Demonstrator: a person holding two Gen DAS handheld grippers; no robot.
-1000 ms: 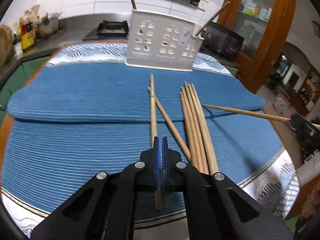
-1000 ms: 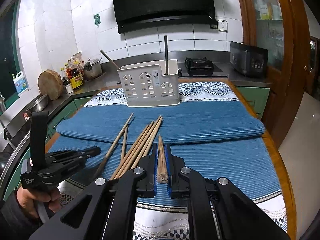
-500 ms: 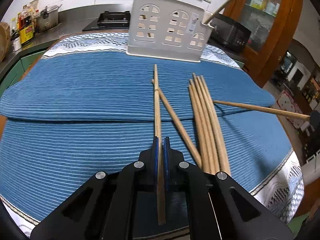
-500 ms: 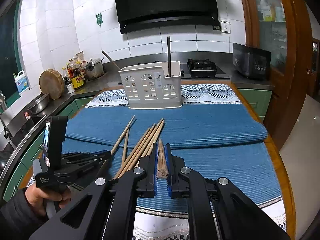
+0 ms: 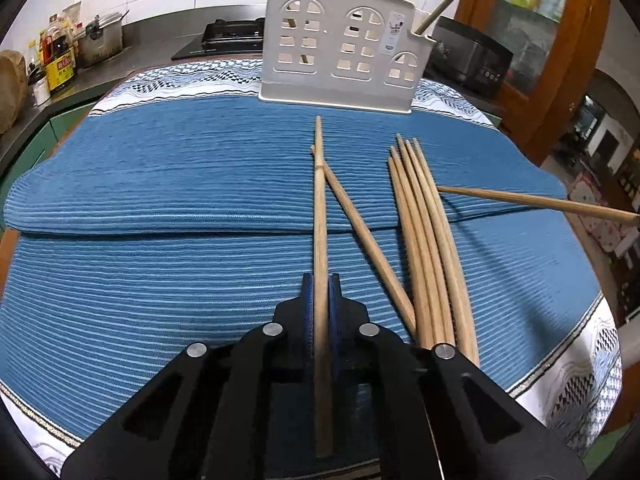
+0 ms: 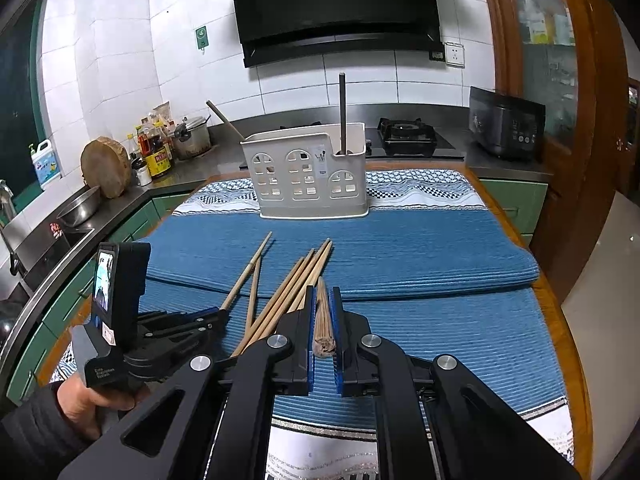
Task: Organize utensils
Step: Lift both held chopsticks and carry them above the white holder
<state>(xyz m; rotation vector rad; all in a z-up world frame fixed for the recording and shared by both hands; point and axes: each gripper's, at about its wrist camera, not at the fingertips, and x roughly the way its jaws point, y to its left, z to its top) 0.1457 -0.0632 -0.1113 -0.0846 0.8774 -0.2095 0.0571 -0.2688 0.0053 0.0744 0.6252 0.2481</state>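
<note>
Chopsticks [image 5: 428, 240] lying loose on the blue mat [image 5: 160, 272] before the white holder [image 5: 340, 52]; left gripper [image 5: 321, 288] jaws clamped on one chopstick [image 5: 320, 208], right gripper [image 6: 323, 308] jaws clamped on another chopstick [image 6: 323, 320].

My left claw [image 5: 320, 288] is clamped on one wooden chopstick [image 5: 320, 216], which runs forward over the blue cloth [image 5: 160, 184] on the table. A second chopstick [image 5: 360, 236] crosses under it near the far end. Just right lies a bundle of four chopsticks [image 5: 428, 240]. The white utensil holder [image 5: 340, 52] stands beyond them, upright.
</note>
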